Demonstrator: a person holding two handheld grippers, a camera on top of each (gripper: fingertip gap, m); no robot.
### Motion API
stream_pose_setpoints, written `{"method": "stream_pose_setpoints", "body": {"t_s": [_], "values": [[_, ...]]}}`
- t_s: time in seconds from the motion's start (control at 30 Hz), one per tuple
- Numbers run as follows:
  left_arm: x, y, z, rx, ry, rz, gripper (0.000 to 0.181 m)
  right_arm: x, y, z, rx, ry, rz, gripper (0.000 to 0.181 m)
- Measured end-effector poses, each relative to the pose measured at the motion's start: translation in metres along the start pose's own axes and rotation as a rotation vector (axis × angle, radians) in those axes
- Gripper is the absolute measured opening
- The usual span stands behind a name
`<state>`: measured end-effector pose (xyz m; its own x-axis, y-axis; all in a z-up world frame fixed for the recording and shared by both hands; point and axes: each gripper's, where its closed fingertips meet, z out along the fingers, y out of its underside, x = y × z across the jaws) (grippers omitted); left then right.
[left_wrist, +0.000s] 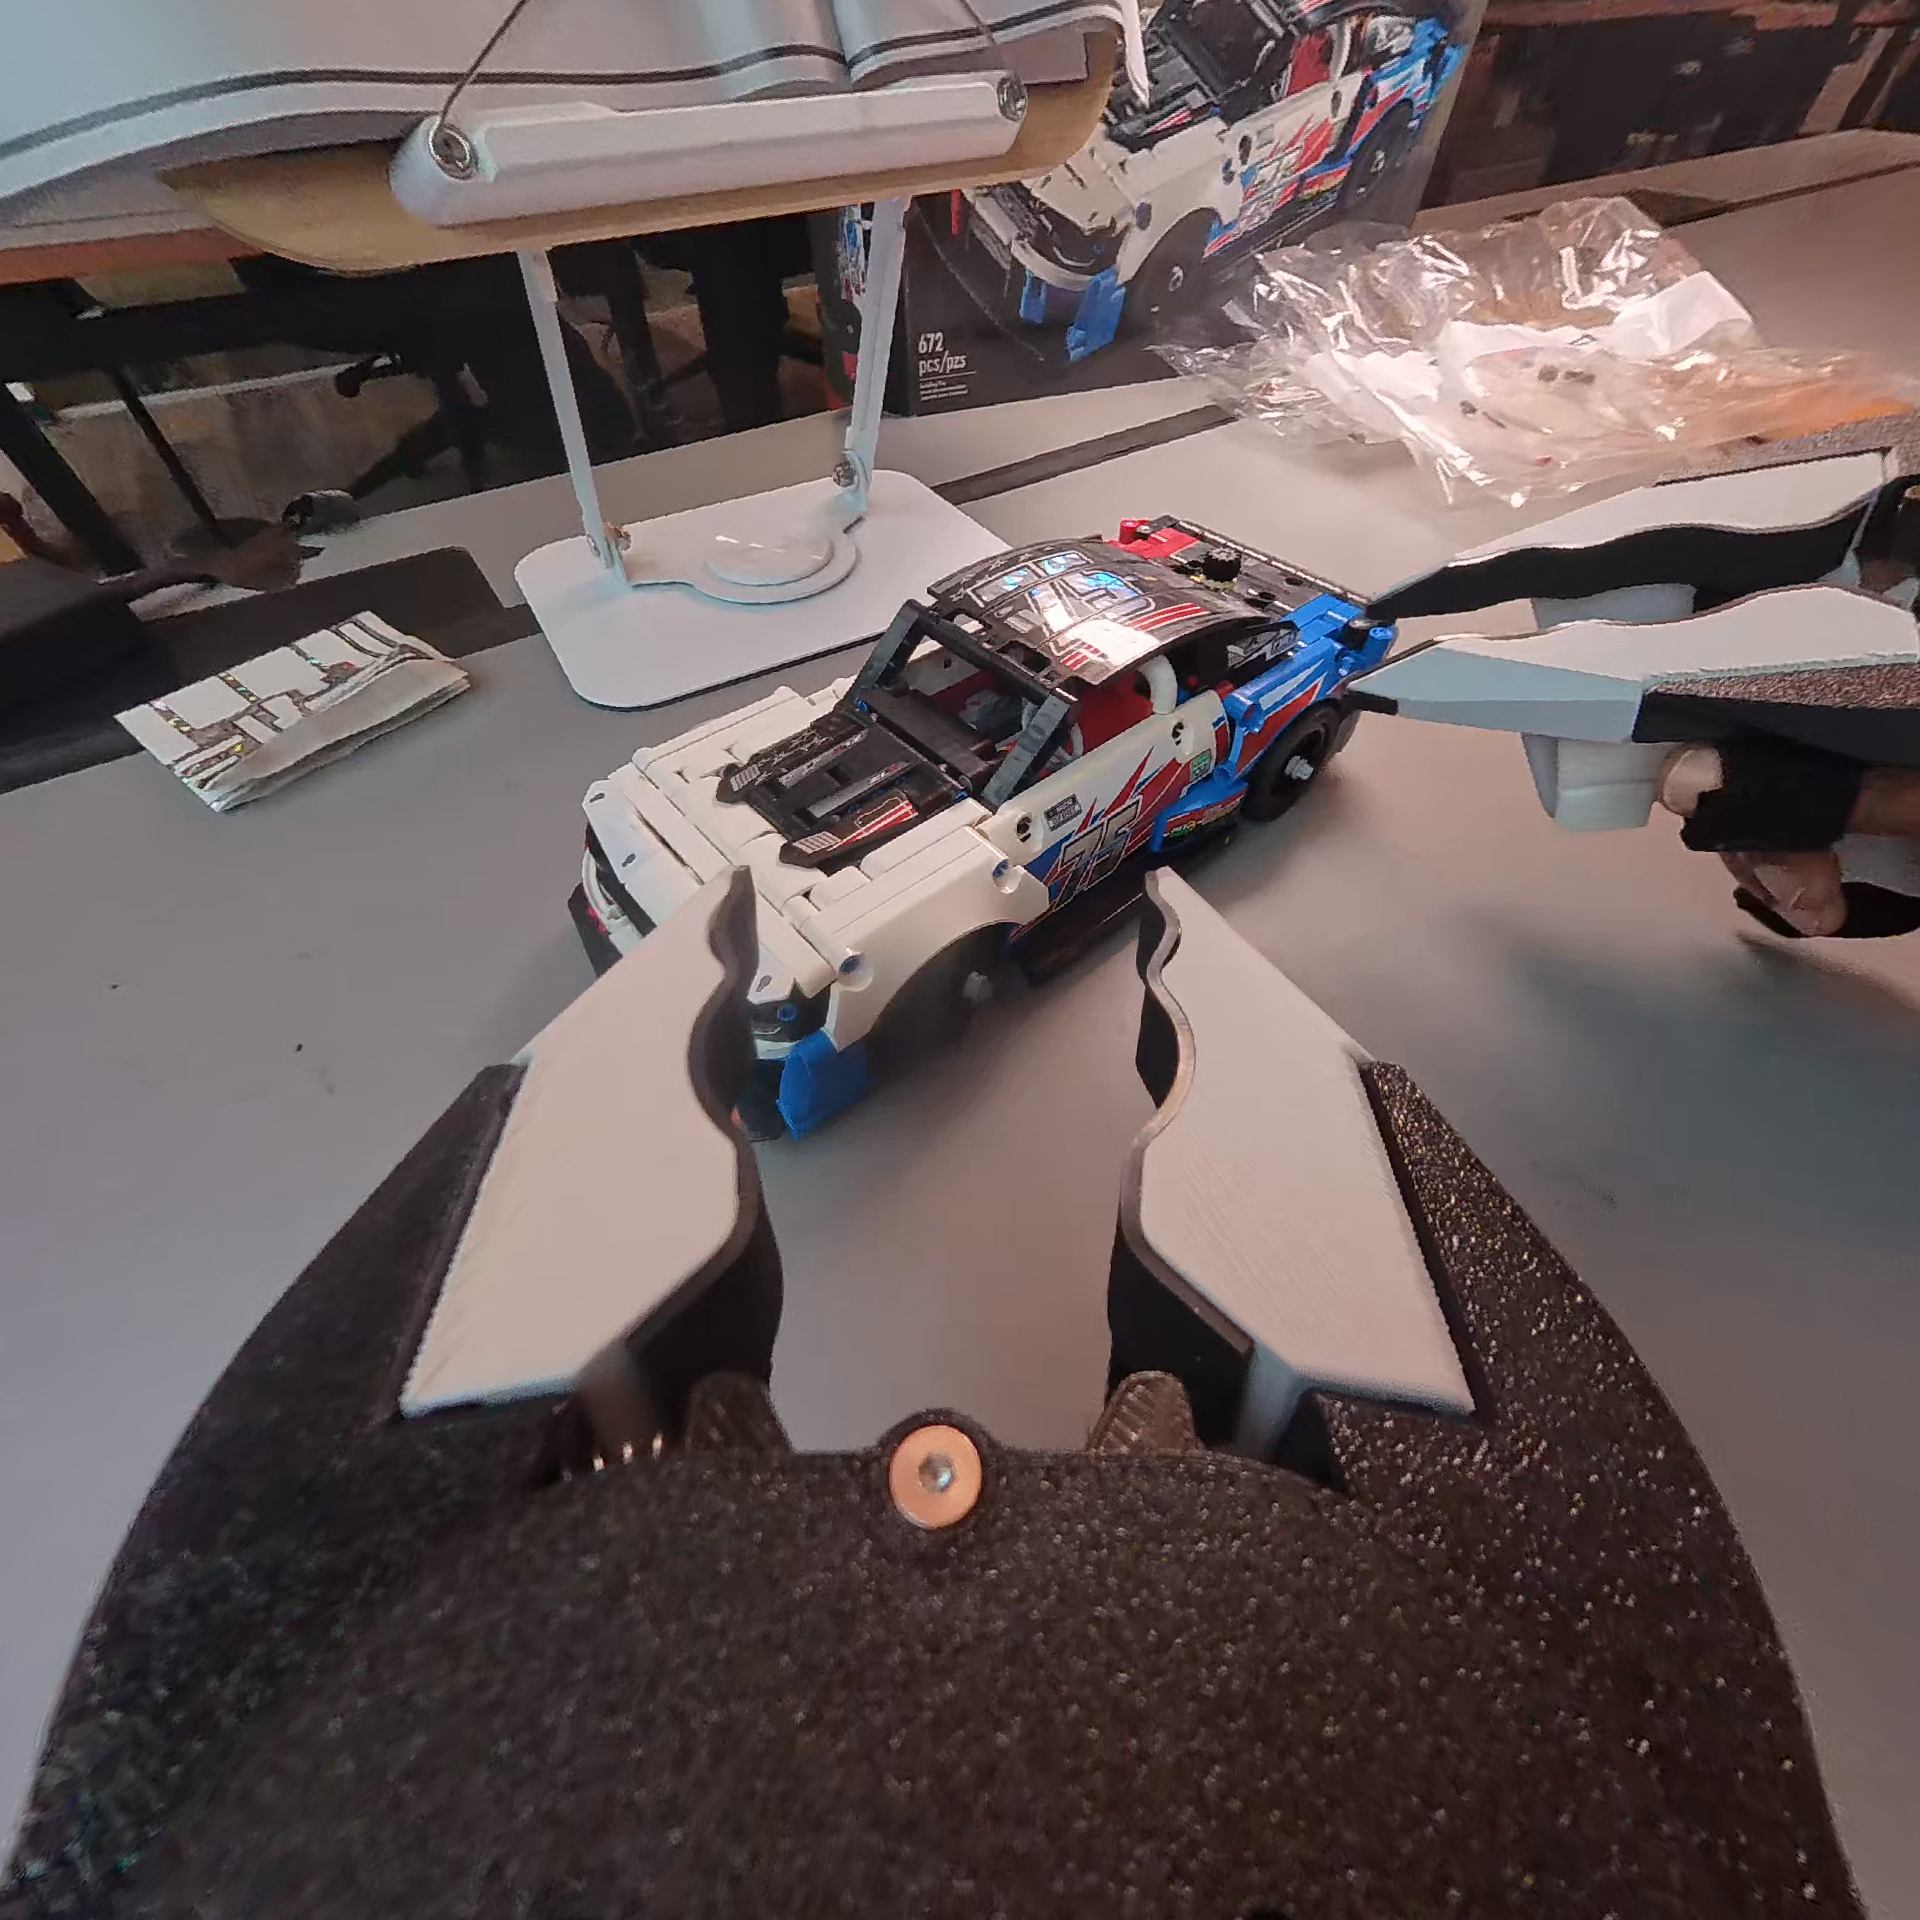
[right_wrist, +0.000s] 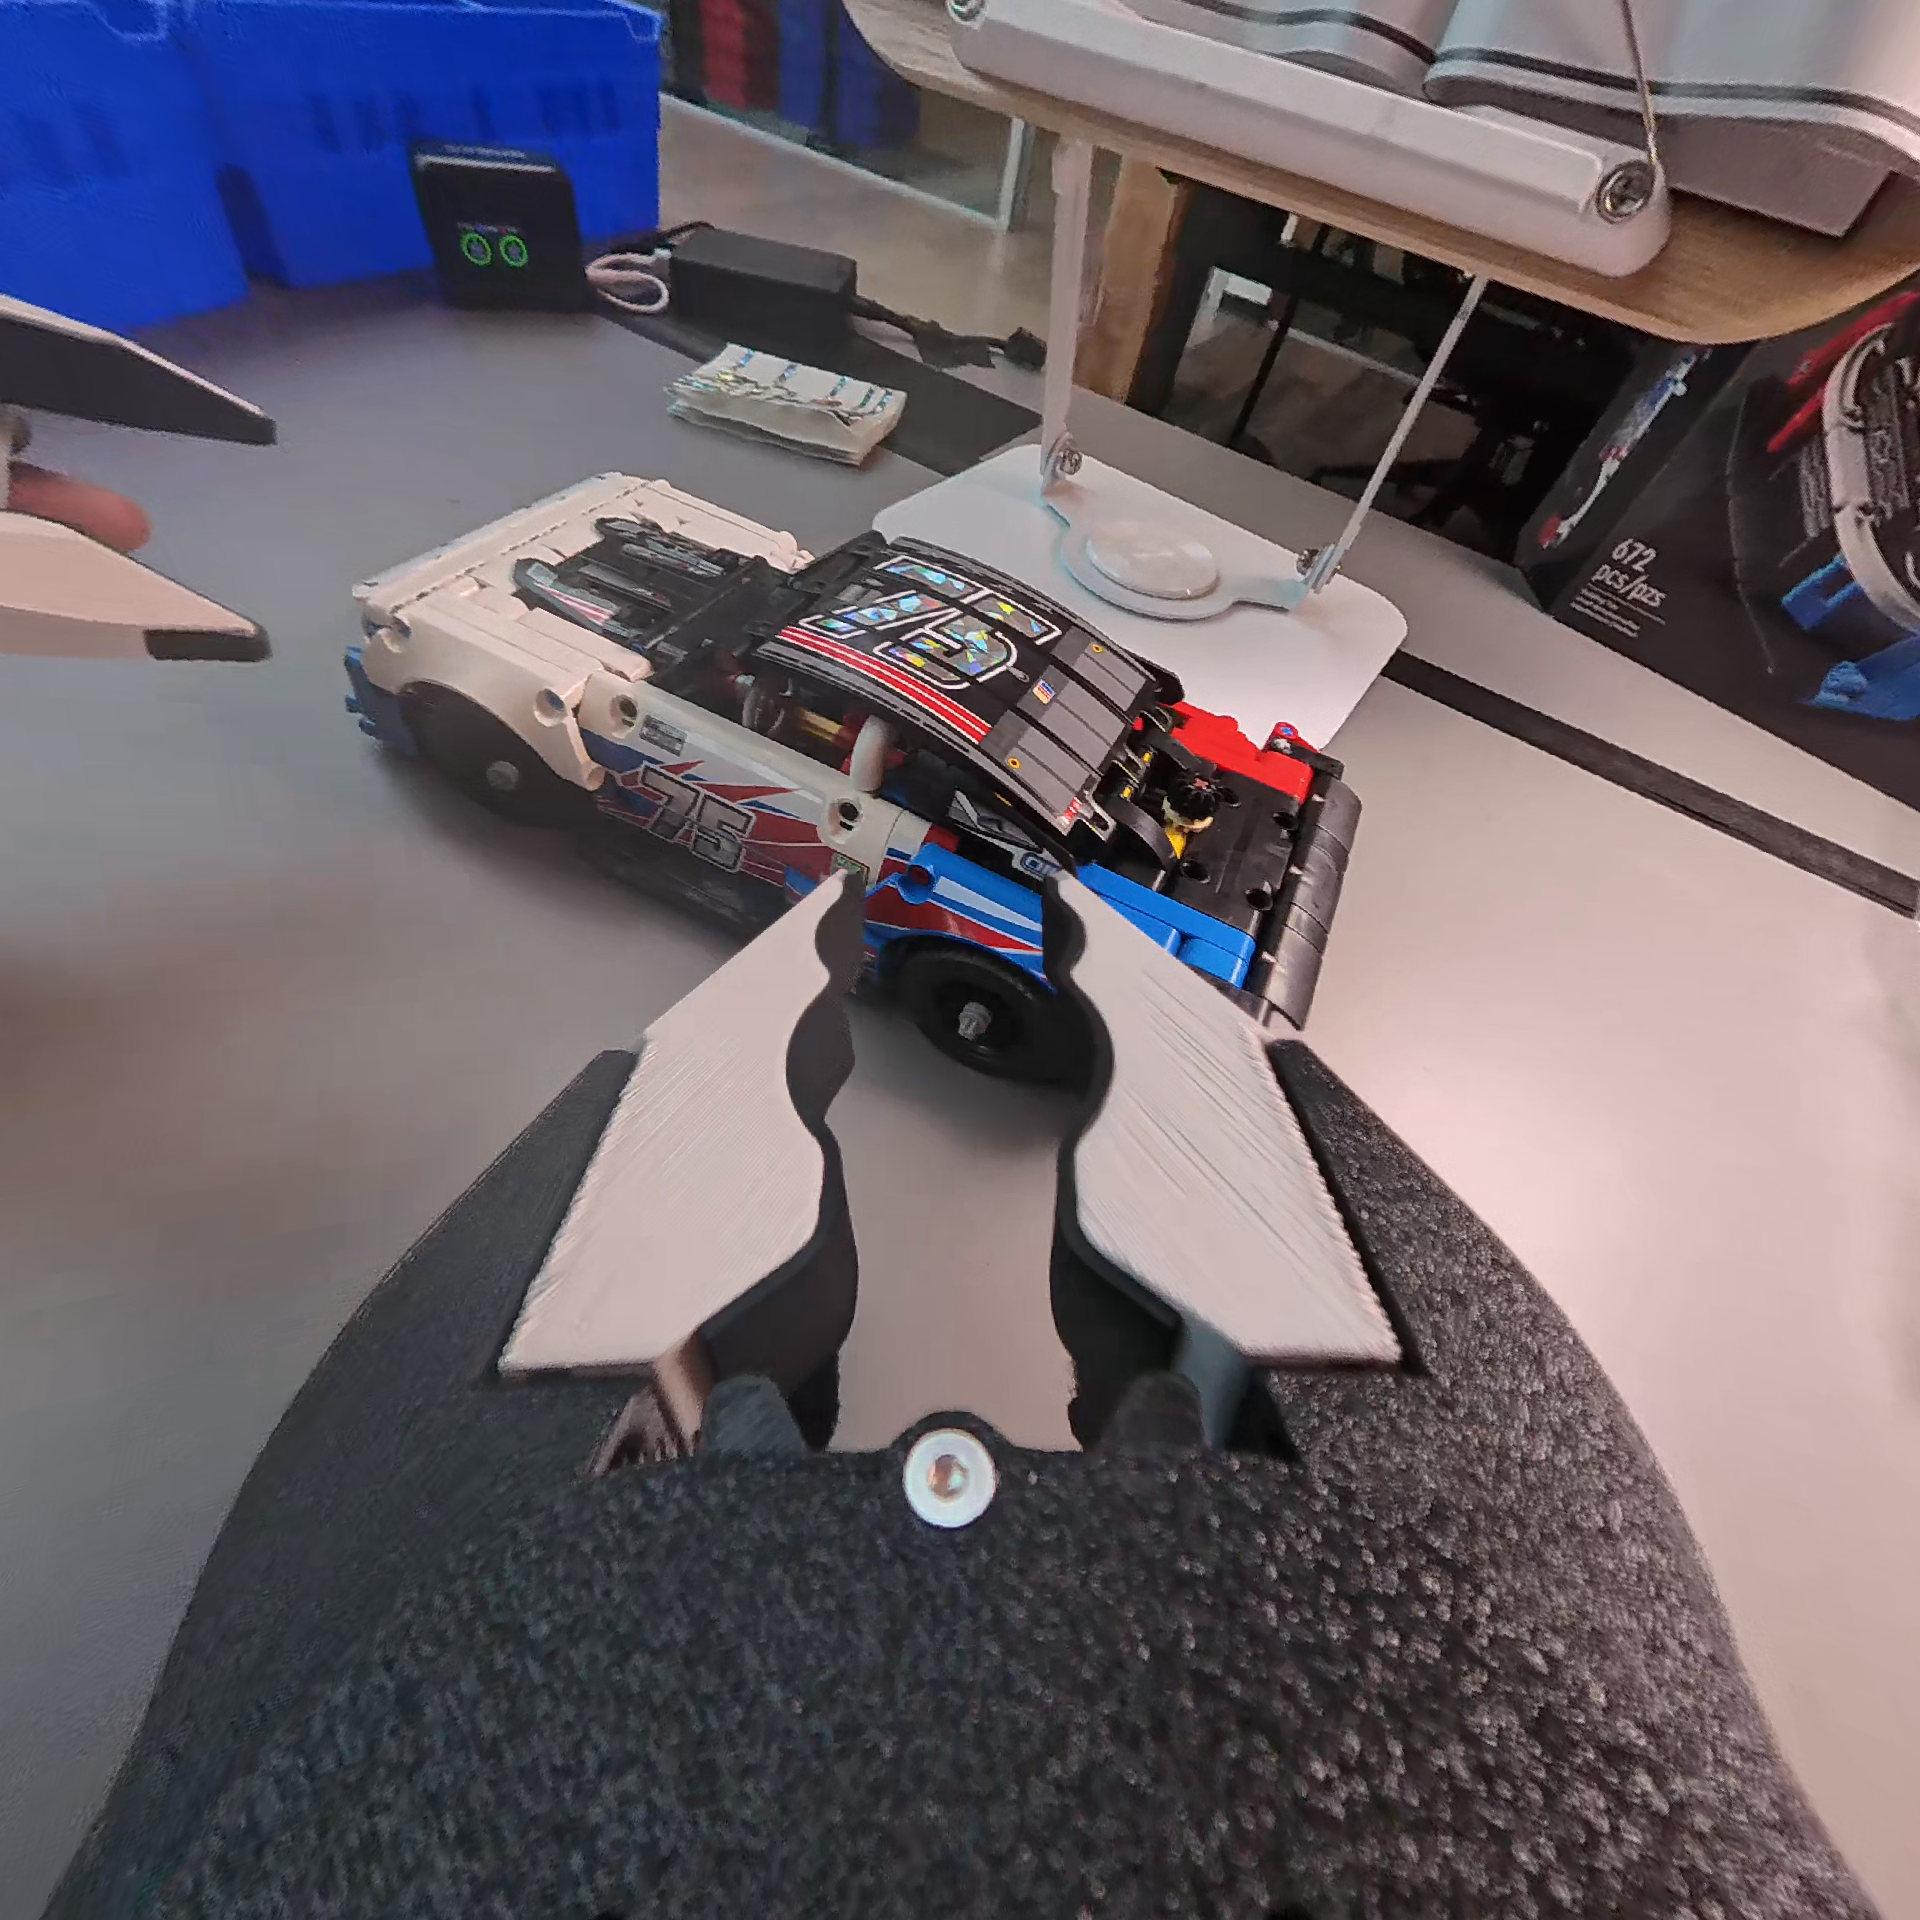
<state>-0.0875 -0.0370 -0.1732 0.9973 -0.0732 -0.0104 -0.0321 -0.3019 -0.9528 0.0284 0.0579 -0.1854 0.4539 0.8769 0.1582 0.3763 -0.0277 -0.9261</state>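
A toy brick race car (left_wrist: 987, 769), white, blue and red with a black roof, stands on the grey table (left_wrist: 312, 1039). My left gripper (left_wrist: 948, 894) is open, with its fingers either side of the car's front corner and just short of it. It also shows in the right wrist view (right_wrist: 265, 540), a small gap from the car's nose. My right gripper (right_wrist: 951, 888) is open at the car's (right_wrist: 727, 727) blue rear fender, above the rear wheel (right_wrist: 977, 1013). In the left wrist view the right gripper's tips (left_wrist: 1369, 649) straddle the rear corner. Neither gripper holds anything.
A white stand base (left_wrist: 748, 592) carrying a wooden board (left_wrist: 644, 197) stands just behind the car. A folded printed sheet (left_wrist: 296, 707) lies to the left, and the set's box (left_wrist: 1143, 208) and clear plastic bags (left_wrist: 1507, 332) at the back right. Blue crates (right_wrist: 312, 135) and a black device (right_wrist: 499, 229) stand far off. About 5 centimeters separates my right fingertips from the rear wheel (right_wrist: 977, 1013). My left wrist view (left_wrist: 1301, 757) looks at it from another angle.
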Motion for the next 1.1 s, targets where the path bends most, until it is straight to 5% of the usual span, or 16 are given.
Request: {"method": "stream_pose_setpoints", "body": {"t_s": [0.2,0.7,0.87,0.9,0.93,0.97,1.1], "values": [[-0.009,0.000,-0.001,0.007,0.020,-0.083,0.077,0.001,-0.002,-0.001,0.009,0.020,-0.041,0.035],[-0.008,0.003,-0.001,-0.012,0.020,0.018,0.073,-0.002,-0.001,-0.001,0.017,-0.018,-0.035,0.052],[-0.016,-0.001,-0.003,0.014,-0.014,-0.009,0.058,-0.001,-0.006,-0.003,0.048,-0.019,-0.030,0.035],[-0.017,-0.001,-0.003,0.020,-0.020,-0.007,0.048,-0.002,-0.008,-0.004,0.061,-0.021,-0.032,0.017],[-0.019,-0.002,-0.004,0.023,-0.035,0.001,0.020,-0.002,-0.009,-0.005,0.071,-0.025,-0.035,0.000],[-0.019,-0.002,-0.005,0.031,-0.045,0.015,0.000,-0.004,-0.011,-0.006,0.076,-0.034,-0.040,0.000],[-0.019,-0.004,-0.005,0.037,-0.063,0.048,0.000,-0.004,-0.013,-0.006,0.086,-0.017,-0.050,0.000]]}}
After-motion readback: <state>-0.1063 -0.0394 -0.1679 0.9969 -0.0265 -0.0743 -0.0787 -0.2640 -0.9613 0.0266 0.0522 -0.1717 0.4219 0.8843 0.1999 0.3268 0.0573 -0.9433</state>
